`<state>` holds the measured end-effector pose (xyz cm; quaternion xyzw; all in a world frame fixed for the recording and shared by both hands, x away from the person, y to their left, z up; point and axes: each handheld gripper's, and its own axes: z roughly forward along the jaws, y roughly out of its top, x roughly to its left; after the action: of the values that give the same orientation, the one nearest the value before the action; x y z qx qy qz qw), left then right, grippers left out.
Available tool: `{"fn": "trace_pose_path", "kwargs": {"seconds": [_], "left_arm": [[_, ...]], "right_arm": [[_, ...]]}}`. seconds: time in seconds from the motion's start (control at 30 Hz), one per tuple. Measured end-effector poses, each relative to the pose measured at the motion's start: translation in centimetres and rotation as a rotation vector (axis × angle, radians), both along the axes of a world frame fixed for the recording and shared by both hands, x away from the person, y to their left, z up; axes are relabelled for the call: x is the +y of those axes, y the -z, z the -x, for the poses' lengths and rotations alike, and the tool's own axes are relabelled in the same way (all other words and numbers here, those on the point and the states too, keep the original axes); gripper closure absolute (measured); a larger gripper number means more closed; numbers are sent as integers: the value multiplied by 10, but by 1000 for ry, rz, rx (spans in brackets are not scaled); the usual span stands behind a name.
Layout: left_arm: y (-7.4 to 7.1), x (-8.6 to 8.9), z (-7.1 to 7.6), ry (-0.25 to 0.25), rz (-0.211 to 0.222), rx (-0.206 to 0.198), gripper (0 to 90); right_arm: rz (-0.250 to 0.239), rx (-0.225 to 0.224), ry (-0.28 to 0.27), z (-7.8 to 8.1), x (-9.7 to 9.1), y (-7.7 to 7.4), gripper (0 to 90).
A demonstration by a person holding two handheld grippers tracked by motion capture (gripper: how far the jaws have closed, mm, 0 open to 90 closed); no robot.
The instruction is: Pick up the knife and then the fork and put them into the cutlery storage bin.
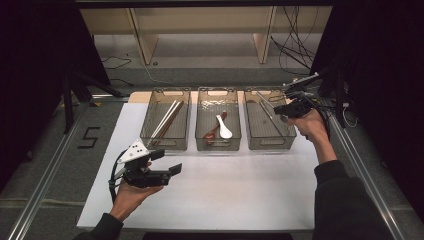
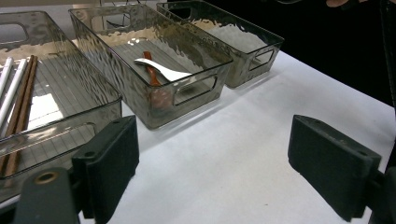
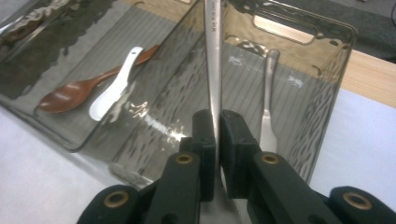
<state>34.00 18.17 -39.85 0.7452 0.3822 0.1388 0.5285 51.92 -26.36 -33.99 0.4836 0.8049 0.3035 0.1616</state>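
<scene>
We read a black "5" (image 1: 88, 137) marked on the grey floor left of the white table top (image 1: 240, 190); the stamped writing on the slim silver metal utensil handle (image 3: 213, 56) is too small for us to read. That handle is clamped between the black jaws of our right gripper (image 3: 216, 135), held above the right-hand clear smoked-plastic bin (image 3: 327, 93), whose floor is ribbed and walls rippled. A second silver utensil (image 3: 267, 102) lies inside that bin. Our left gripper (image 2: 215, 158) hovers over the bare table with jaws wide apart, nothing between them. The middle bin (image 2: 187, 60) holds a glossy brown wooden spoon (image 3: 79, 88) crossed by a white ceramic spoon (image 3: 114, 86). The left bin (image 1: 165, 120) holds white and brown chopsticks (image 2: 16, 93).
</scene>
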Motion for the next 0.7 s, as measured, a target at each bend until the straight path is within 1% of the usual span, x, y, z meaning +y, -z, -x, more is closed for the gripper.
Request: {"fn": "trace_pose_path", "kwargs": {"seconds": [0.33, 0.6, 0.7], "left_arm": [[0, 0, 0, 1, 2, -1, 160], [0, 0, 0, 1, 2, -1, 160], [0, 1, 0, -1, 3, -1, 160]], "right_arm": [[0, 15, 40, -11, -1, 7, 855], [13, 29, 65, -19, 5, 13, 854], [19, 27, 73, -22, 7, 15, 854]]}}
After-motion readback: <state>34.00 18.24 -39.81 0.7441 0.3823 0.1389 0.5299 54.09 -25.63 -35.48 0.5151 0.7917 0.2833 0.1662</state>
